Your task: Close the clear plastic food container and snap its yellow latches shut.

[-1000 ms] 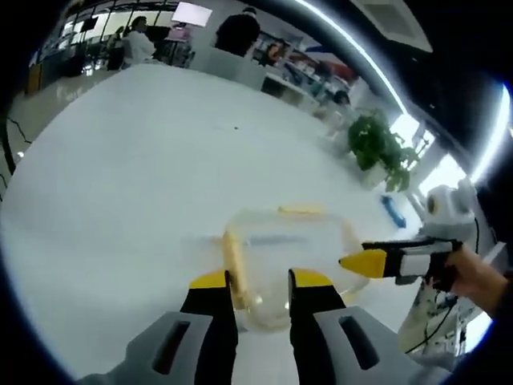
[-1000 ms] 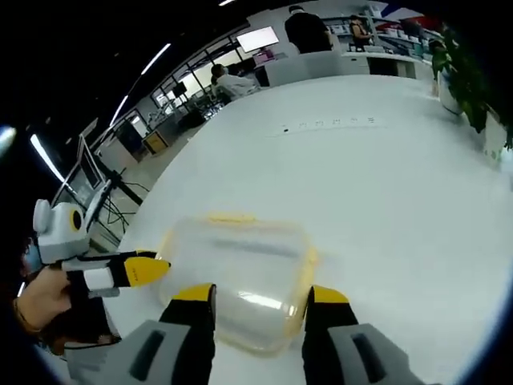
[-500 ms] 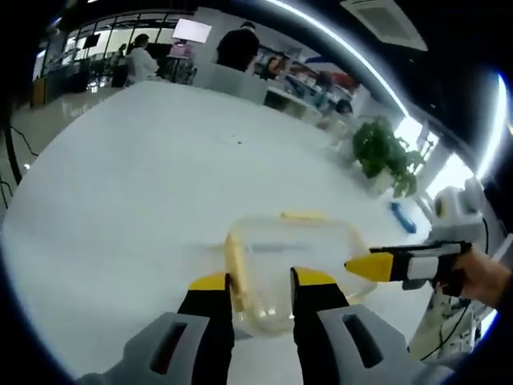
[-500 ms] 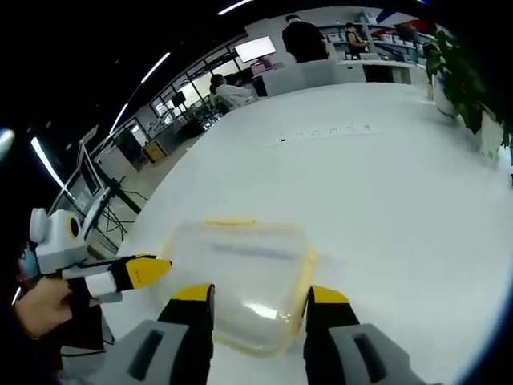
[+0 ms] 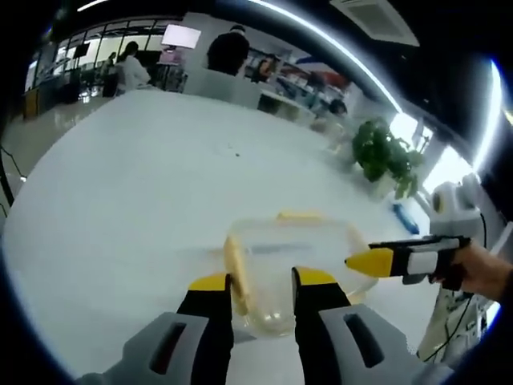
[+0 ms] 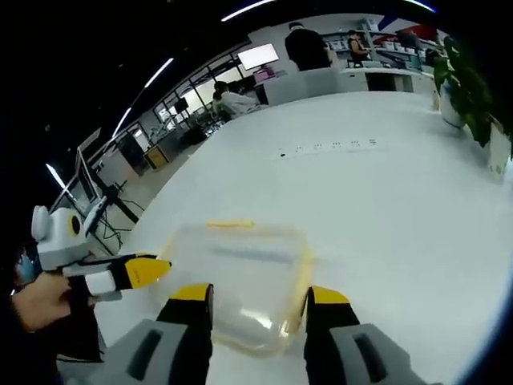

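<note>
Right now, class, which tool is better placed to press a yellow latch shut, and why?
Probably the left tool: its open jaws straddle the box edge beside a yellow latch. The right tool only faces the box's rim.

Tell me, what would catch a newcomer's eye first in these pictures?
Probably the clear plastic food container with its yellow latches, sitting on a big white table right in front of both pairs of tongs. Next, the yellow-tipped left tongs open around its near edge, and the right tongs open on another side. A green potted plant stands at the table's far edge.
</note>
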The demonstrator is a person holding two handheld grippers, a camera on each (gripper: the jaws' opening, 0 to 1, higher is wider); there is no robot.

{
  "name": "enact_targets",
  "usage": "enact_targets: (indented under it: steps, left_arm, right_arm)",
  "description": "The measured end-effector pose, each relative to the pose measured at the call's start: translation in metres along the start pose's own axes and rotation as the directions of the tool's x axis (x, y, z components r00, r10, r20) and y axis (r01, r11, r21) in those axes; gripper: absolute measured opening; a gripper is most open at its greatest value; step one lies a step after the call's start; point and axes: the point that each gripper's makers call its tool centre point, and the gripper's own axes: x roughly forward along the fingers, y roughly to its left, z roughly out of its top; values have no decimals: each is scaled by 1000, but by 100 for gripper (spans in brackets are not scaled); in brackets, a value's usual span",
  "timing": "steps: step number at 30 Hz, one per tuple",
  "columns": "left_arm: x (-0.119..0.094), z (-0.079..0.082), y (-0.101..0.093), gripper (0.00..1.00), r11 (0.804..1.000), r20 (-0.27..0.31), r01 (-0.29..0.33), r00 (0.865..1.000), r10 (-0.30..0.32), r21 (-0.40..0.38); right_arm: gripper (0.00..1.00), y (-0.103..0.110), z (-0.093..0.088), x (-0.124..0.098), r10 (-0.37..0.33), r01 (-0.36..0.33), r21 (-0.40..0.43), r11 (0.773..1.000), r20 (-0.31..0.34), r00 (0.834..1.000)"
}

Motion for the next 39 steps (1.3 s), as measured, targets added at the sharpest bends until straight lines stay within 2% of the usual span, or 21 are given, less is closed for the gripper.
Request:
enact_targets:
  steps: [9, 14, 26, 33, 35, 36, 39]
  left_arm:
    - [24, 24, 2, 25, 999, 31, -11, 999, 10, 34]
    - [32, 32, 6, 26, 1000, 55, -10, 998, 9, 17]
    - [40, 37, 6, 26, 1000, 72, -4, 997, 2, 20]
    - [41, 37, 8, 27, 1000, 76, 13, 997, -13, -11]
    - [42, 36, 7, 29, 997, 60, 32, 998, -29, -63]
    - [42, 35, 7, 31, 993, 49, 35, 998, -30, -109]
    - [40, 30, 8, 45, 994, 36, 32, 999, -28, -103]
  right_arm:
    - [43, -14, 24, 14, 1, -1, -1, 1000, 23, 1000]
    - [44, -21, 35, 22, 9, -8, -6, 1000, 37, 999]
    - [44, -24, 41, 25, 9, -8, -4, 1000, 62, 998]
    - [45, -24, 42, 24, -6, 6, 2, 1000, 83, 997]
    - [45, -24, 42, 23, -12, 11, 16, 1000, 101, 995]
    - [46, -27, 43, 23, -34, 28, 50, 998, 117, 993]
    - [50, -30, 42, 18, -31, 18, 85, 996, 151, 988]
